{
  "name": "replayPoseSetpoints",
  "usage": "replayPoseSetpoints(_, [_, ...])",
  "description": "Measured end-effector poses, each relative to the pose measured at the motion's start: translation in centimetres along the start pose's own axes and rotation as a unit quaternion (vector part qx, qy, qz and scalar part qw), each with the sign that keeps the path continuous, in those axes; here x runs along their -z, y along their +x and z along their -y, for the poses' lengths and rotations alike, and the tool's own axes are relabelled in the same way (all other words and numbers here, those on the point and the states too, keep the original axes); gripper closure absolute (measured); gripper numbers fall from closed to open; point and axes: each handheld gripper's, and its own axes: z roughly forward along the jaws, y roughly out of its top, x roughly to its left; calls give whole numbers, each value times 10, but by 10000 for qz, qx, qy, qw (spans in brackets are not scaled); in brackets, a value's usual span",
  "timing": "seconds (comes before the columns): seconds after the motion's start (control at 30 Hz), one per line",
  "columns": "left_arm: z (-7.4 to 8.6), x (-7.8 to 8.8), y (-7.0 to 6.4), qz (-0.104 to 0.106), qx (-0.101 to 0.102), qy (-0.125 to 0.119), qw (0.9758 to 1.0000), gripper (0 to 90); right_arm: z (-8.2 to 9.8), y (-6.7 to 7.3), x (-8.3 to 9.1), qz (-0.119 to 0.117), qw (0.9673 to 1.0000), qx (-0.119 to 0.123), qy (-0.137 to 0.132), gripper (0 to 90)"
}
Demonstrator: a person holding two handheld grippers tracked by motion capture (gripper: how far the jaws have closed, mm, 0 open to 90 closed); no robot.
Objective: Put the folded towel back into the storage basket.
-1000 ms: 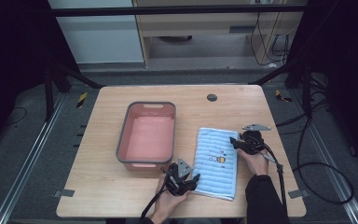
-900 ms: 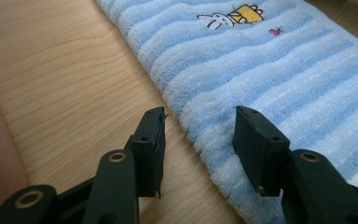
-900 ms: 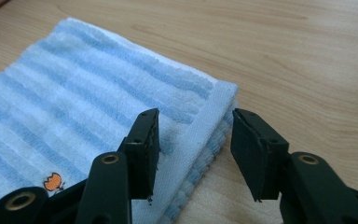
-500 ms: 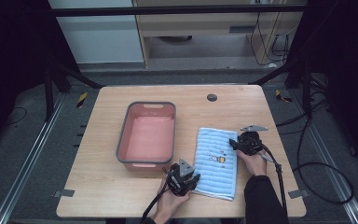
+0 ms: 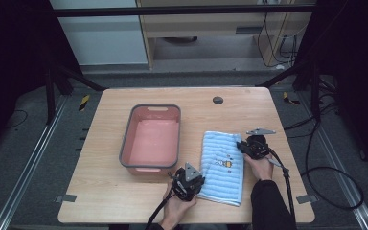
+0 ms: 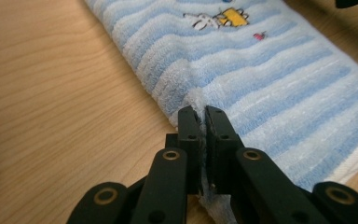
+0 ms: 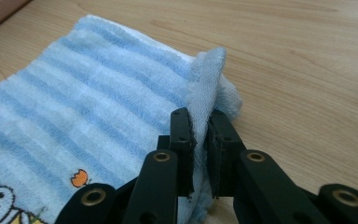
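left gripper (image 6: 201, 122) clamped on towel (image 5: 223, 165) near-left edge | right gripper (image 7: 200, 126) pinching far-right edge | tip: lift both evenly, keep it taut

- The left gripper (image 5: 188, 181) sits low at the near side, held in the left hand (image 5: 178, 207), forearm coming in from the bottom edge; its jaws are pinched together on a fold of the towel (image 6: 279, 79).
- The right gripper (image 5: 252, 145) lies farther forward, the right hand (image 5: 260, 166) behind it, jaws clamped on a raised towel corner.
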Motion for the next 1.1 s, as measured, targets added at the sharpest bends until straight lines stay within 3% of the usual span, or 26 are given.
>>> replayPoseSetpoints(0.1, [-4,10,-2,71,17,-204,9998,860,-4,4,12,-6,9997,147,-179,826])
replayPoseSetpoints(0.5, [-24,37,-9,170,-171,-457,9987,860,-22,20,48,46,9963,377,-769,830])
replayPoseSetpoints(0.87, [-35,54,-11,233,-269,-646,9973,861,-33,23,69,32,9939,376,-1037,834])
replayPoseSetpoints(1.1, [-41,63,-10,198,-335,-673,9970,861,-41,32,79,122,9919,576,-1121,836])
